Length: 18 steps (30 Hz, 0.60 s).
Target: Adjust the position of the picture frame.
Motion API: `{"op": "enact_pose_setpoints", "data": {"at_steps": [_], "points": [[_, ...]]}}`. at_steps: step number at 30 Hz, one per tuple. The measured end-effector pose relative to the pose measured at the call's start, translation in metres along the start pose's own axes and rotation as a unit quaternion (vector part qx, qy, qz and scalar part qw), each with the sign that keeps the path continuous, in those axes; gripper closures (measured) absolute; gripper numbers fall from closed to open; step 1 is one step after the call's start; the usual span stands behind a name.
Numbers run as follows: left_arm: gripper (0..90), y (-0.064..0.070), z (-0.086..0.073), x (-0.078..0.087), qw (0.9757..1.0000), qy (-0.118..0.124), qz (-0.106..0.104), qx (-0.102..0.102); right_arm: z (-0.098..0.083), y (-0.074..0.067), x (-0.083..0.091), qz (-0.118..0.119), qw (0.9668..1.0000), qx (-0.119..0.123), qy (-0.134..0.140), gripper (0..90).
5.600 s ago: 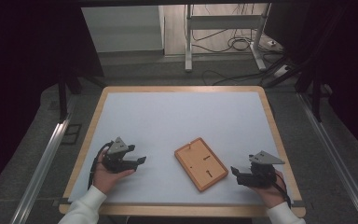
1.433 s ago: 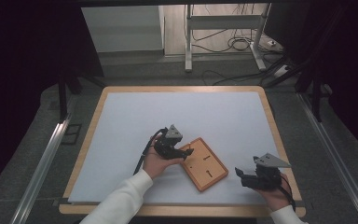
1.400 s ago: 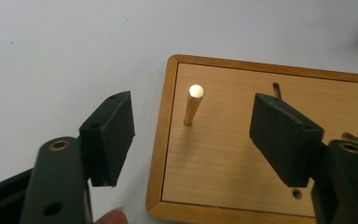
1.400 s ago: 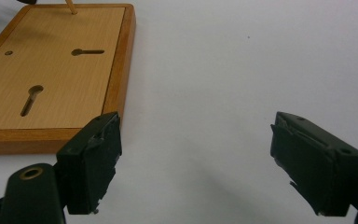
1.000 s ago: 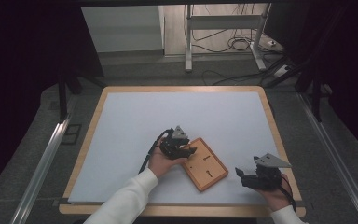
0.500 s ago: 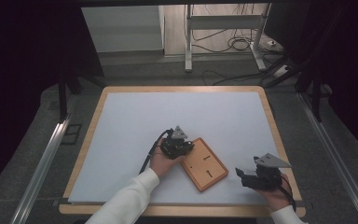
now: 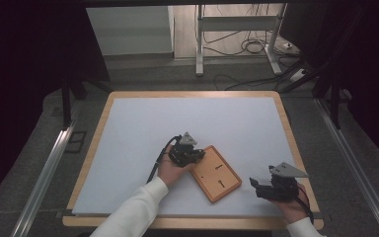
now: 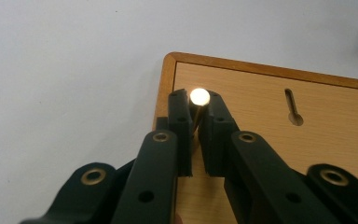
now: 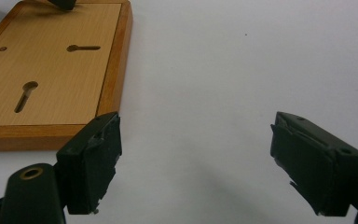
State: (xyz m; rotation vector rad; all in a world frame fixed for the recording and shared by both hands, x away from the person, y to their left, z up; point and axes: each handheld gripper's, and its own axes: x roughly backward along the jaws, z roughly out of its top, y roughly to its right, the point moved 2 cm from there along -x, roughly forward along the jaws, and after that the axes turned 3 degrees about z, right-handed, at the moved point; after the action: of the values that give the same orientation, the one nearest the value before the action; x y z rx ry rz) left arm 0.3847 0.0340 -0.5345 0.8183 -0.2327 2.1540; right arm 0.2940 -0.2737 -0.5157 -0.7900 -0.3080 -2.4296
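Note:
A wooden board (image 7: 218,174) with keyhole slots lies on the white table, turned at an angle. My left gripper (image 7: 193,155) rests at the board's left corner. In the left gripper view its jaws (image 8: 196,105) are shut on a small brass pin (image 8: 199,96) with a shiny round head, just over the board (image 8: 279,140) near its rounded corner. My right gripper (image 7: 258,186) sits right of the board near the front edge. Its jaws (image 9: 200,158) stand wide open over bare table, with the board (image 9: 51,70) at the upper left.
The white table top (image 7: 187,123) has a wooden rim (image 7: 296,148) and open room behind and left of the board. Beyond the far edge are a metal stand (image 7: 237,29) and cables (image 7: 249,47) on the floor. Metal rails run along both sides.
The left hand came from the table's left side to the board's left corner and has held there over the last second. The right hand has stayed in place.

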Motion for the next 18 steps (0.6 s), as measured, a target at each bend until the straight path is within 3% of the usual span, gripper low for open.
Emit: {"op": "enact_pose_setpoints", "data": {"at_steps": [8, 18], "points": [[84.1, -0.002, 0.003, 0.006, 0.9997, -0.001, 0.022, 0.001, 0.000, 0.000, 0.001, 0.000, 1.0000, 0.002, 0.001, 16.8], [83.8, -0.020, 0.001, 0.025, 0.9994, 0.008, 0.035, 0.004, 0.000, 0.000, 0.001, -0.001, 1.0000, 0.003, 0.000, 16.8]]}}
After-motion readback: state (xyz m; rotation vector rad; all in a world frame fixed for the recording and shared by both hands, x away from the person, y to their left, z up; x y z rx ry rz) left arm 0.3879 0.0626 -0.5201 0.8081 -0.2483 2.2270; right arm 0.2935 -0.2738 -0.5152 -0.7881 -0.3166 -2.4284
